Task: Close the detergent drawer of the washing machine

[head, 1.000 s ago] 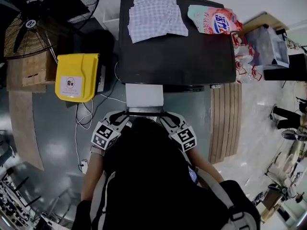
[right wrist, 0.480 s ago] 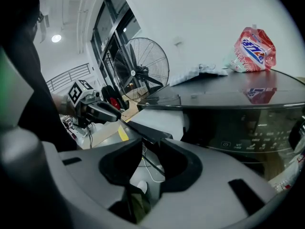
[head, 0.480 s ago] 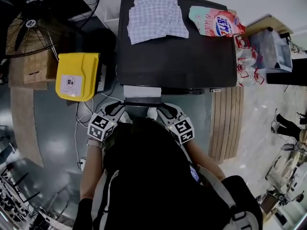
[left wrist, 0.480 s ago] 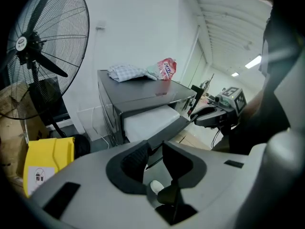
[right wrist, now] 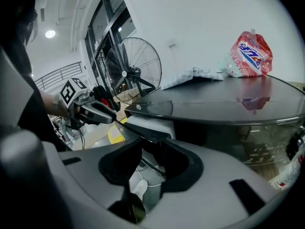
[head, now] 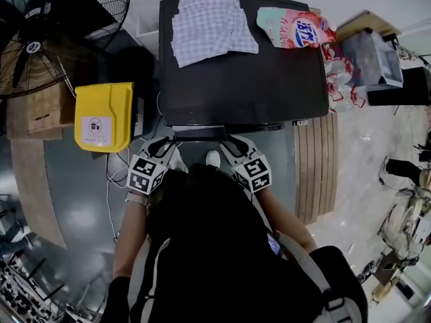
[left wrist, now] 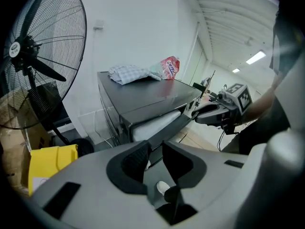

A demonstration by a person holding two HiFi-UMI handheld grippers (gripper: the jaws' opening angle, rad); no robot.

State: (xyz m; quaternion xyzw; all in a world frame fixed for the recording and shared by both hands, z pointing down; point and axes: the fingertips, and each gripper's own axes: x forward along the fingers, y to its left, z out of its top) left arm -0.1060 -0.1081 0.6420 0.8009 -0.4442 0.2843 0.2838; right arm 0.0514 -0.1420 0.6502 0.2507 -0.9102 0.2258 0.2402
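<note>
Nearest, the left claw and right claw sit side by side at the washer's front, left of its middle. Both are partly open and neither grips anything. The dark front edge of the drawer lies across the mouth of each claw, and its ends reach into the gaps without the pads clamping it. The right claw's jaws have just been opening a little.

The drawer is almost home, with only a thin white strip of its body showing under the washer's front edge. What it holds cannot be seen. A second ago it stuck out much further as a broad white tray, and both claws have since moved in towards the washer with it.

On the floor to the left is a shut yellow box, its contents hidden, with a fan beyond it. On the far part of the washer's top lie a checked cloth to the left and a detergent bag to the right.
</note>
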